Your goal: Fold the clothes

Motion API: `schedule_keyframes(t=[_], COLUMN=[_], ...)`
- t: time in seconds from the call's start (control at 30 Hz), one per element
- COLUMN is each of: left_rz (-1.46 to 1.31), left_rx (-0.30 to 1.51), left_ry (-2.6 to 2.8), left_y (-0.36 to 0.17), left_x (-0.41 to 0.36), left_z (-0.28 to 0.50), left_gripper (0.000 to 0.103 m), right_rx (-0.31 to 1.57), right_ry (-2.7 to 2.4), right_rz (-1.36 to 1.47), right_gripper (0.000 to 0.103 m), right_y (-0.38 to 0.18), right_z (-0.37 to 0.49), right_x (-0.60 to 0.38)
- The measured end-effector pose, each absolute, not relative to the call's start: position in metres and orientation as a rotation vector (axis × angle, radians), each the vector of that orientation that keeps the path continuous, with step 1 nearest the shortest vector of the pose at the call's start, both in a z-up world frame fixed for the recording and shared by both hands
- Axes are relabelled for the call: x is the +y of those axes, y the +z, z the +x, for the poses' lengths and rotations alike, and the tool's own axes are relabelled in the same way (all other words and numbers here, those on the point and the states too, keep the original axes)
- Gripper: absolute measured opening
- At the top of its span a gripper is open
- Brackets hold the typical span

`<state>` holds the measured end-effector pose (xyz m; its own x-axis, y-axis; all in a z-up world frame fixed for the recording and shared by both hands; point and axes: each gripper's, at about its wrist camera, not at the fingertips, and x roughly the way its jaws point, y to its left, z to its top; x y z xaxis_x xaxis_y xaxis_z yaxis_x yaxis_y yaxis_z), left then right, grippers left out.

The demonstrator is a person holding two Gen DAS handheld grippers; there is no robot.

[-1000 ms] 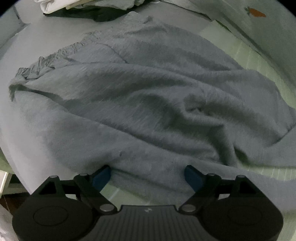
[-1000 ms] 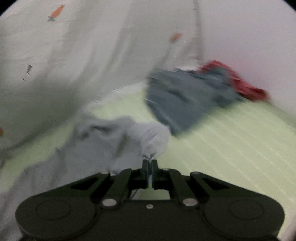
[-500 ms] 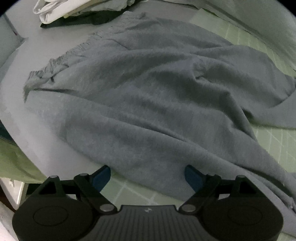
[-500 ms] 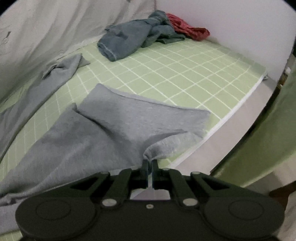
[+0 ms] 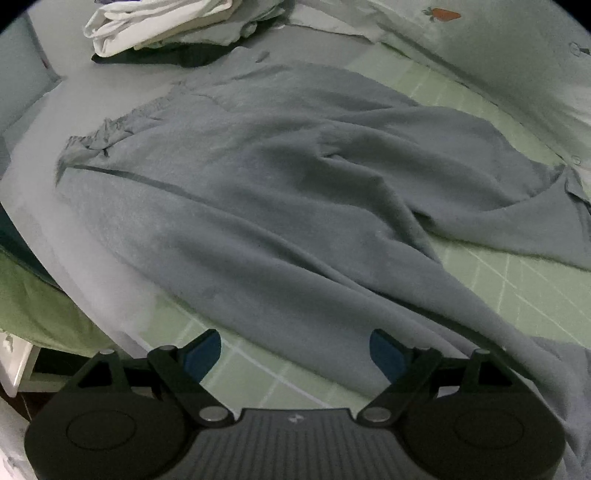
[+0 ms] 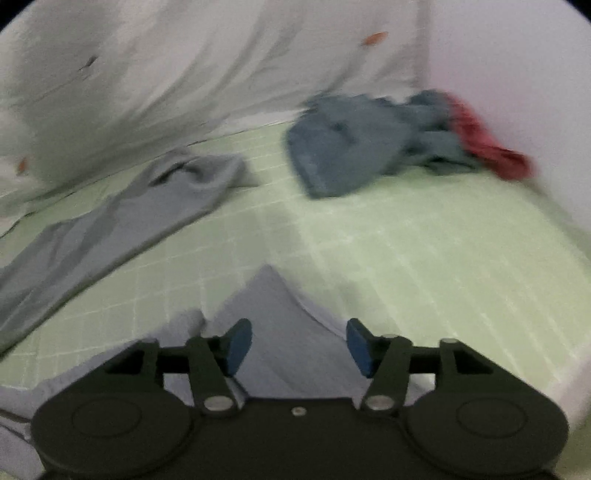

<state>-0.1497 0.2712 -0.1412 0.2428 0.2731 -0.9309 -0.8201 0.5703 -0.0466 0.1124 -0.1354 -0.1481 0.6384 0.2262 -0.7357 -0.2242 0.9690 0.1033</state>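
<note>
While grey trousers (image 5: 280, 192) lie spread across green checked sheet (image 5: 491, 273), left gripper (image 5: 295, 350) hovers above near edge, jaws wide apart, nothing between pads. Right gripper (image 6: 299, 343) jaws opening; pale grey trouser-leg end (image 6: 273, 306) lies between pads, not pressed by either. Other leg (image 6: 110, 229) stretches toward white carrot-print cloth (image 6: 184, 74). Blue garment (image 6: 351, 147) and red garment (image 6: 484, 144) heaped at far corner. White folded pile (image 5: 155, 26) beyond waistband.
</note>
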Motion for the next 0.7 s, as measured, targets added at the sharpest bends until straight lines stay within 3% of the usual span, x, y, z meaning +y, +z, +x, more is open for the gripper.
schedule_keyframes(t=[0.13, 0.23, 0.3, 0.33, 0.37, 0.4, 0.7], left_rz=[-0.622, -0.607, -0.592, -0.585, -0.582, -0.584, -0.601], left_rx=[1.079, 1.086, 1.097, 1.103, 1.108, 1.11, 1.1], left_ry=[0.841, 0.855, 0.869, 0.876, 0.883, 0.889, 0.902], left_y=[-0.137, -0.135, -0.134, -0.133, -0.133, -0.133, -0.133], left_x=[0.249, 0.234, 0.227, 0.223, 0.221, 0.219, 0.21], left_z=[-0.146, -0.145, -0.144, -0.143, -0.142, -0.141, -0.127], left_gripper=[0.088, 0.088, 0.088, 0.088, 0.088, 0.088, 0.088], right_rx=[0.878, 0.889, 0.906, 0.918, 0.909, 0.908, 0.658], right_ry=[0.398, 0.441, 0.466, 0.478, 0.496, 0.518, 0.243], right_rz=[-0.059, -0.113, -0.139, -0.15, -0.157, -0.163, -0.067], right_gripper=[0.065, 0.062, 0.047, 0.035, 0.011, 0.003, 0.003], right_y=[-0.166, -0.173, -0.176, -0.178, -0.177, -0.175, -0.133], right_z=[0.155, 0.171, 0.177, 0.179, 0.18, 0.18, 0.212], right_x=[-0.12, -0.115, -0.114, -0.113, -0.115, -0.116, -0.185])
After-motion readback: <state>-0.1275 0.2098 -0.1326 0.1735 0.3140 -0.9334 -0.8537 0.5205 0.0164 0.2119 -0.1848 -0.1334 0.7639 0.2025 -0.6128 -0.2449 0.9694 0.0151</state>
